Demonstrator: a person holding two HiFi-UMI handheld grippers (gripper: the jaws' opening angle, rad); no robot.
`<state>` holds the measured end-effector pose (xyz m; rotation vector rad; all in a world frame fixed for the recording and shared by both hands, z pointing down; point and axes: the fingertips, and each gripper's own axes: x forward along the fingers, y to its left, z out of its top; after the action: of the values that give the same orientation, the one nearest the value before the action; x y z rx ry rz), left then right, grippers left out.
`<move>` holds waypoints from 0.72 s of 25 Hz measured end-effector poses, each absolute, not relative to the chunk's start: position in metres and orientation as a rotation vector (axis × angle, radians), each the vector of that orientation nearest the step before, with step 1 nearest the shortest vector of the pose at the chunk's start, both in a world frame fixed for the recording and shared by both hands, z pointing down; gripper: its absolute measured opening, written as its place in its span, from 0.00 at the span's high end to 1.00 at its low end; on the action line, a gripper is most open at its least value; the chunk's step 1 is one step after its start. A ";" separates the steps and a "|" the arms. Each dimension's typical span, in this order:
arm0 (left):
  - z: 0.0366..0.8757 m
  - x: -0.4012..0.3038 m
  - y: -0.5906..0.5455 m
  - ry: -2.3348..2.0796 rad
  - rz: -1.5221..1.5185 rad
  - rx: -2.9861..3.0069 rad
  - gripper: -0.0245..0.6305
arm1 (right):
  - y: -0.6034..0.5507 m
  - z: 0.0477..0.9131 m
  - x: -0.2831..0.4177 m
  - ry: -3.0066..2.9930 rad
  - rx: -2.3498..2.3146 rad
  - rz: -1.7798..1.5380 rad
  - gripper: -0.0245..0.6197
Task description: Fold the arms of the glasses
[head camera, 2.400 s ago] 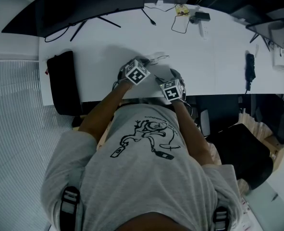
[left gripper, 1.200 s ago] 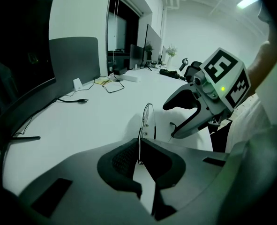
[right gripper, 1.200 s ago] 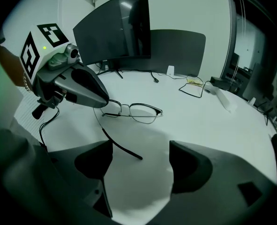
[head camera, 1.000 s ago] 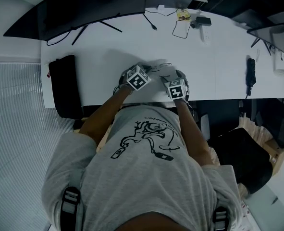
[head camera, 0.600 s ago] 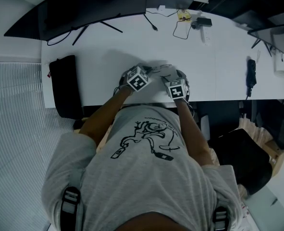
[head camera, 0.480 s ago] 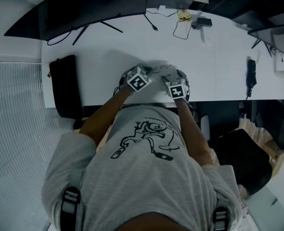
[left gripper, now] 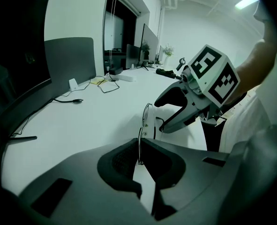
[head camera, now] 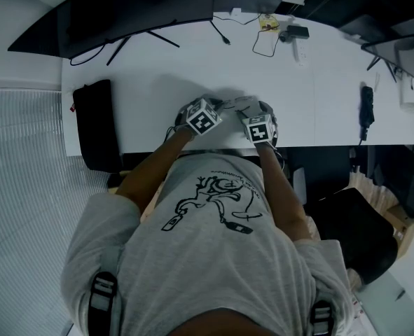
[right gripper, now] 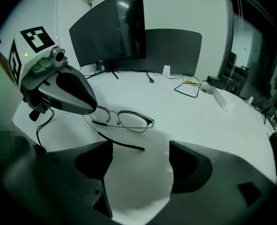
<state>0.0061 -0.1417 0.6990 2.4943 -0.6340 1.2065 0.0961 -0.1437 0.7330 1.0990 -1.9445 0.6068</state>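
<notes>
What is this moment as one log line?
left gripper: shut on thin metal-framed glasses | right gripper: open, empty | dark-tipped arm: unfolded

One pair of glasses [right gripper: 124,120]; one left gripper [left gripper: 140,148], one right gripper [right gripper: 140,146]

Glasses [right gripper: 124,120]: thin shiny metal wire, arm ends matt dark, plastic-looking. Desk [right gripper: 190,118] is smooth matt white. Left gripper [right gripper: 93,110] shell looks like smooth grey plastic.

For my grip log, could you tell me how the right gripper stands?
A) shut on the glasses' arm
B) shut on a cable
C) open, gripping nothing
C: the jaws of the right gripper stand wide apart, short of the glasses, which the left gripper clamps by one arm.
</notes>
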 end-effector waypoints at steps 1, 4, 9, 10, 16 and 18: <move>0.699 0.006 -0.140 -0.632 1.206 2.494 0.91 | -0.143 0.733 0.096 -1.944 1.100 0.607 0.37; 0.699 0.006 -0.137 -0.629 1.209 2.491 0.91 | -0.142 0.733 0.096 -1.943 1.104 0.607 0.37; 0.700 0.005 -0.131 -0.617 1.207 2.493 0.91 | -0.141 0.732 0.095 -1.943 1.109 0.605 0.37; 0.700 0.005 -0.130 -0.614 1.208 2.494 0.91 | -0.141 0.731 0.095 -1.944 1.110 0.605 0.37; 0.699 0.001 -0.128 -0.633 1.206 2.496 0.91 | -0.141 0.731 0.091 -1.946 1.111 0.597 0.37; 0.697 -0.001 -0.131 -0.659 1.205 2.503 0.91 | -0.140 0.730 0.089 -1.951 1.107 0.598 0.38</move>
<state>-0.0012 -0.1308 0.6972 2.5032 -0.6587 1.2048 0.0889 -0.1398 0.7302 1.1068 -1.9514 0.5978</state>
